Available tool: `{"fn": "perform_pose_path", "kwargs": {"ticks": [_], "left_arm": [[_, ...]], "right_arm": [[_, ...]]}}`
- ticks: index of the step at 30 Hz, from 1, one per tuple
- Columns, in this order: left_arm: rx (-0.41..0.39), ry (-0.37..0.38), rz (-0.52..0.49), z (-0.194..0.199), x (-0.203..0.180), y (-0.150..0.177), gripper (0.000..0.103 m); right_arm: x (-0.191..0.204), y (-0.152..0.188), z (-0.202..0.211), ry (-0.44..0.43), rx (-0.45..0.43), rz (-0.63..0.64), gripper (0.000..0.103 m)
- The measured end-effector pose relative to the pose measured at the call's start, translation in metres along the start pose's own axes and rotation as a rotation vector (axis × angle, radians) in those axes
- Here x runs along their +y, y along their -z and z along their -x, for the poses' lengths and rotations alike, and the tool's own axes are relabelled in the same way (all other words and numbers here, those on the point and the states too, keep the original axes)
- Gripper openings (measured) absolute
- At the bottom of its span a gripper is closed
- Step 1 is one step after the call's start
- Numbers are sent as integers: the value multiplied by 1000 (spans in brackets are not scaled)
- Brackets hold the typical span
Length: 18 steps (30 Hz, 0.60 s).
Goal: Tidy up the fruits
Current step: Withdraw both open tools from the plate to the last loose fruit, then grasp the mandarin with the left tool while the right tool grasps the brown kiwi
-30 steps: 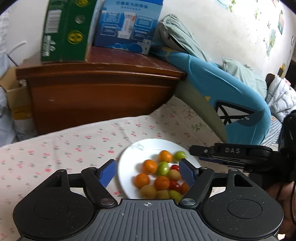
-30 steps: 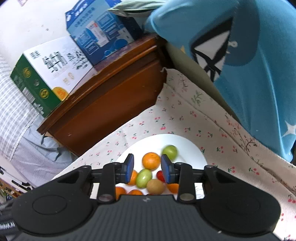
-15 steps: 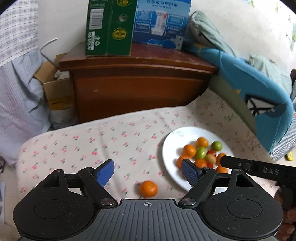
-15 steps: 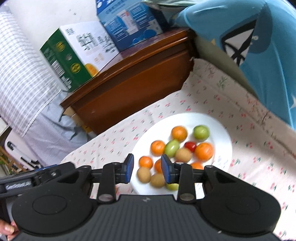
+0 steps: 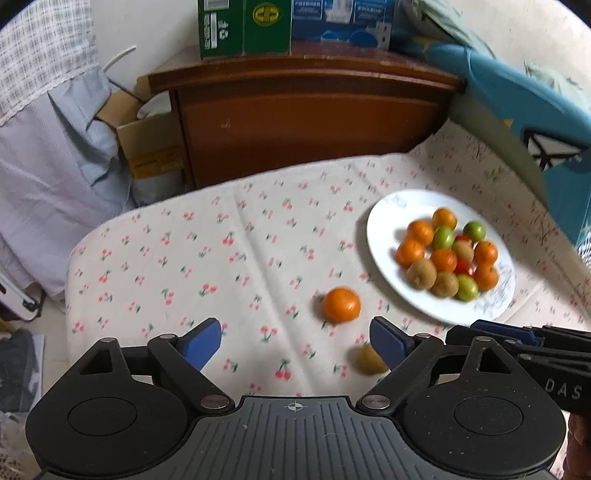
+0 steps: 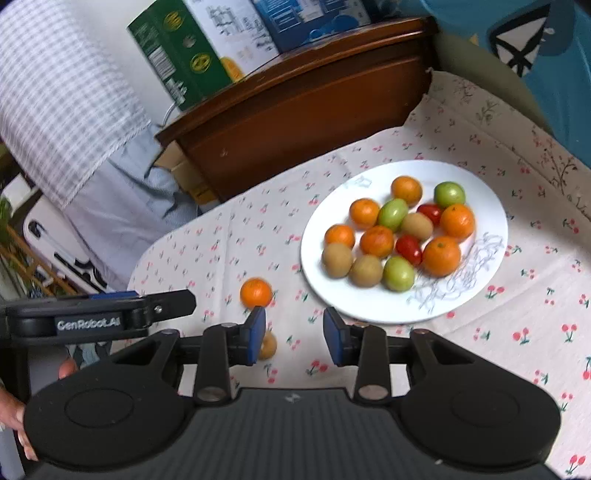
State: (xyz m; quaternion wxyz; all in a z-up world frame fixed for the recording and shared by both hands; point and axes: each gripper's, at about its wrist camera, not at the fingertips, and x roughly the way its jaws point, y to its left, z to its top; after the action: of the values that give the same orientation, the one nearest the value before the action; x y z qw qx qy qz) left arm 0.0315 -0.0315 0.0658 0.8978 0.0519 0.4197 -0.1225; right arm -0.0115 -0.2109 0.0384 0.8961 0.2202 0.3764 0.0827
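A white plate (image 5: 388, 221) (image 6: 484, 192) holds several oranges, green and red tomatoes and brown kiwis on the cherry-print cloth. A loose orange (image 5: 341, 305) (image 6: 256, 292) lies on the cloth left of the plate. A loose kiwi (image 5: 369, 359) (image 6: 269, 345) lies nearer me, partly hidden behind a finger in both views. My left gripper (image 5: 295, 343) is open and empty, above the cloth just short of the orange. My right gripper (image 6: 294, 332) is open and empty, near the plate's front rim.
A brown wooden cabinet (image 5: 306, 114) stands behind the cloth-covered surface, with a green box (image 5: 243, 26) and a blue box (image 5: 340, 18) on top. A blue cushion (image 5: 524, 110) lies at the right. A cardboard box (image 5: 151, 147) and hanging fabric are at the left.
Both grippers have pulled back and up from the plate, and the left swung left. The loose orange and kiwi have come into view. The right jaws have opened wider.
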Motion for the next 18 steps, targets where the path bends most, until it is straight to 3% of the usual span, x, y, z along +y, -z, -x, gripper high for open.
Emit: {"fn": "perform_pose_path", "kwargs": {"ticks": [4, 10, 16, 18], "left_arm": [[19, -27, -10, -4, 2, 7, 90], [31, -52, 4, -10, 8, 13, 91], [-5, -35, 105, -9, 23, 9, 90], [9, 2, 146, -11, 30, 6, 90]], "right_arm": [[8, 12, -6, -4, 21, 40, 42], [21, 22, -18, -12, 44, 120, 42], [27, 26, -31, -18, 58, 159, 42], [29, 28, -35, -21, 67, 174, 42]]}}
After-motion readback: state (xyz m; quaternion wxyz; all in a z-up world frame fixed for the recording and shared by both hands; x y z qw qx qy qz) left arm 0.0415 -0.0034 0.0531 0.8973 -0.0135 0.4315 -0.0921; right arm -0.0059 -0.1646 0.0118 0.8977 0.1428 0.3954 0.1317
